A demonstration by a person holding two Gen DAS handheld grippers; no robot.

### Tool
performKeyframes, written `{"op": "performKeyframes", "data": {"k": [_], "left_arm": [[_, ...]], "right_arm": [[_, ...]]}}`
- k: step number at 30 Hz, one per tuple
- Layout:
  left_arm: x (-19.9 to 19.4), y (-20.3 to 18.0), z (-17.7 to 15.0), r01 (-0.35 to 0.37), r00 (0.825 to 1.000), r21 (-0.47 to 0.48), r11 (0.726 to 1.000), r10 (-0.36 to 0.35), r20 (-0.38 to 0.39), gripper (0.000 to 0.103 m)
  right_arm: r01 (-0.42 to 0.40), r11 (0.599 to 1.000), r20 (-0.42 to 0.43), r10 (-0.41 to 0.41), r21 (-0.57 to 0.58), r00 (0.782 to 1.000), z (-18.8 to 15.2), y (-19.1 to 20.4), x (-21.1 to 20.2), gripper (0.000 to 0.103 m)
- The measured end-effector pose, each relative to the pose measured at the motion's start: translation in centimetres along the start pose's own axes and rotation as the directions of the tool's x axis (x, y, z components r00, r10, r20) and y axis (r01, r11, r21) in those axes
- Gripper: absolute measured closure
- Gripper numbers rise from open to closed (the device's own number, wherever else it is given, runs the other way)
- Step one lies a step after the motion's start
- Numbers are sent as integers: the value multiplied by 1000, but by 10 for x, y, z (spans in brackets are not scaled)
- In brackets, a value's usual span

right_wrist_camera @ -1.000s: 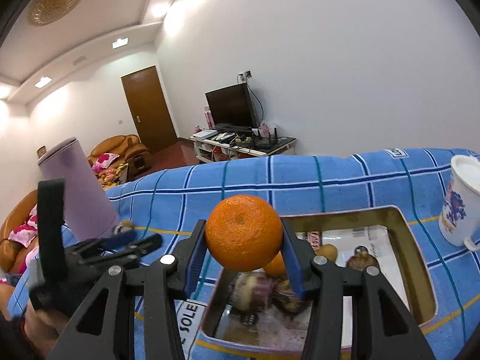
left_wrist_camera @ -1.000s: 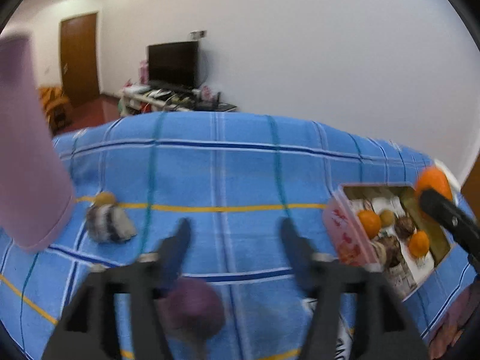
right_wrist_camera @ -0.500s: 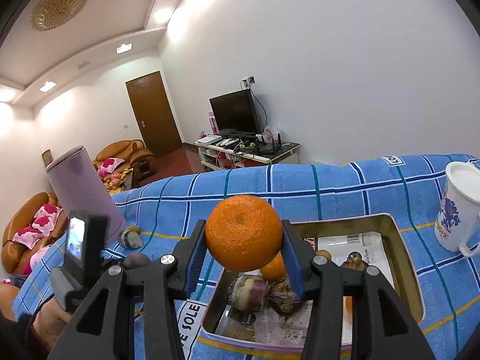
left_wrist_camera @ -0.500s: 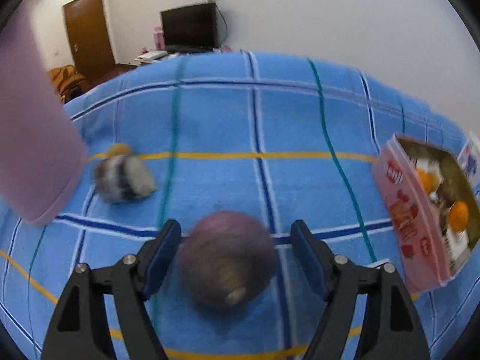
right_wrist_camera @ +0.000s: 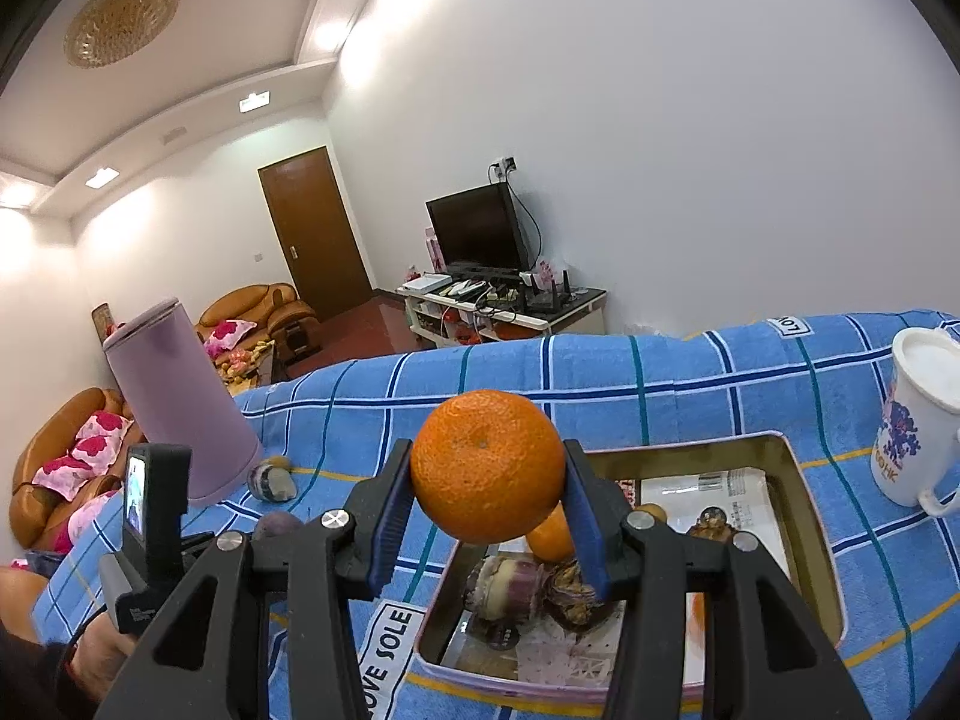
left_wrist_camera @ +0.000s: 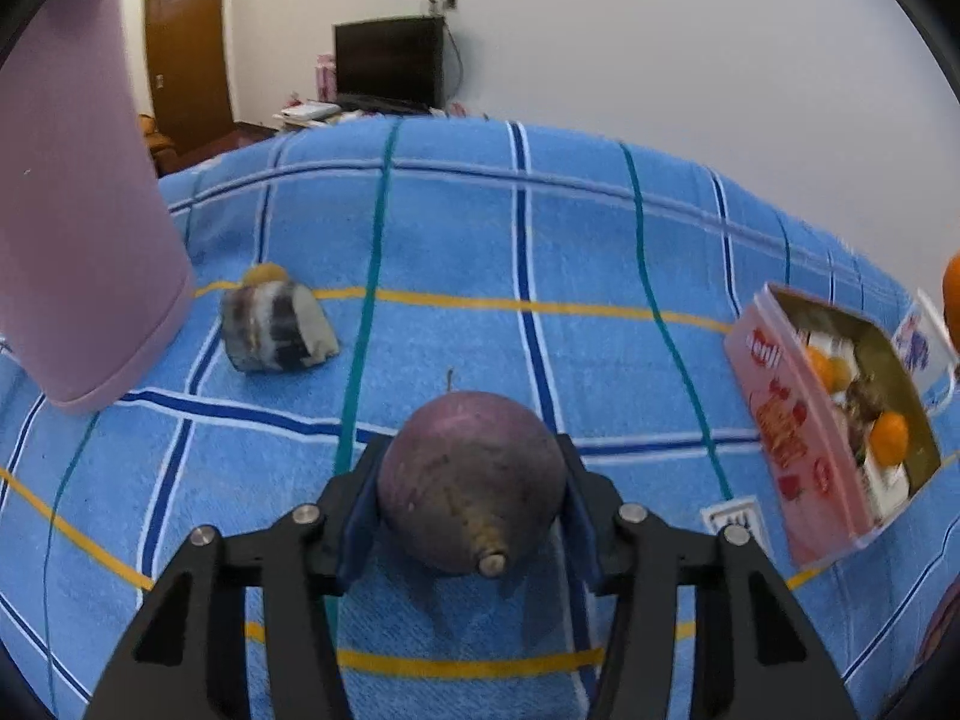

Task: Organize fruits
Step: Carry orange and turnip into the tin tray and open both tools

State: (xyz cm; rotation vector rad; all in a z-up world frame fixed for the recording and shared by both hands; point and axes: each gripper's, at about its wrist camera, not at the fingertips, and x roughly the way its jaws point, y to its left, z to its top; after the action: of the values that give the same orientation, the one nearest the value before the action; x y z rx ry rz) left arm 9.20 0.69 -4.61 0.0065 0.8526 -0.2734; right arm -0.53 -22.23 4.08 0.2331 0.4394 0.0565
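Observation:
My left gripper (left_wrist_camera: pixel 471 483) is shut on a round purple fruit (left_wrist_camera: pixel 471 480) low over the blue checked cloth (left_wrist_camera: pixel 480 276). My right gripper (right_wrist_camera: pixel 489 501) is shut on an orange (right_wrist_camera: pixel 489 465) and holds it above the near left corner of the pink tin box (right_wrist_camera: pixel 807 540). The box holds several fruits, among them another orange (right_wrist_camera: pixel 549 534). In the left wrist view the box (left_wrist_camera: pixel 786 438) lies at the right. A grey-purple striped fruit (left_wrist_camera: pixel 273 324) lies on the cloth to the left, with a small yellow one (left_wrist_camera: pixel 264 272) behind it.
A tall lilac container (left_wrist_camera: pixel 78 210) stands at the left of the cloth, also seen in the right wrist view (right_wrist_camera: pixel 180 414). A white printed mug (right_wrist_camera: pixel 918 420) stands right of the box. A TV stand and sofas are beyond the table.
My left gripper has moved down onto the purple fruit and closed on it. My right gripper still holds the orange over the box, tilted slightly upward.

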Motion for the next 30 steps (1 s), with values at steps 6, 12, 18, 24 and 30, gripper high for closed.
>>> {"op": "performKeyframes", "data": {"k": [6,12,18,24,30], "left_arm": [[-48,-36,12,85,978,77,993,-98,184,49],[-67,-98,28,144,957,200,969,-188,222,49],[-49,-157,31,175,959,235,956,-220,181,49],[-17,-196,28,206,966,240,949,-236,103,49],[-7,-213,17,209,970,280,937,-235,62,49]], "right_arm": [[36,999,70,-36,2,997,11,-27,-18,54],[108,994,84,-110,22,990,17,-69,-25,54],[170,986,45,-170,7,984,17,-96,-16,54],[169,986,-49,-169,5,984,13,-117,10,54],[146,988,-121,-150,-41,981,6,-116,34,53]]}}
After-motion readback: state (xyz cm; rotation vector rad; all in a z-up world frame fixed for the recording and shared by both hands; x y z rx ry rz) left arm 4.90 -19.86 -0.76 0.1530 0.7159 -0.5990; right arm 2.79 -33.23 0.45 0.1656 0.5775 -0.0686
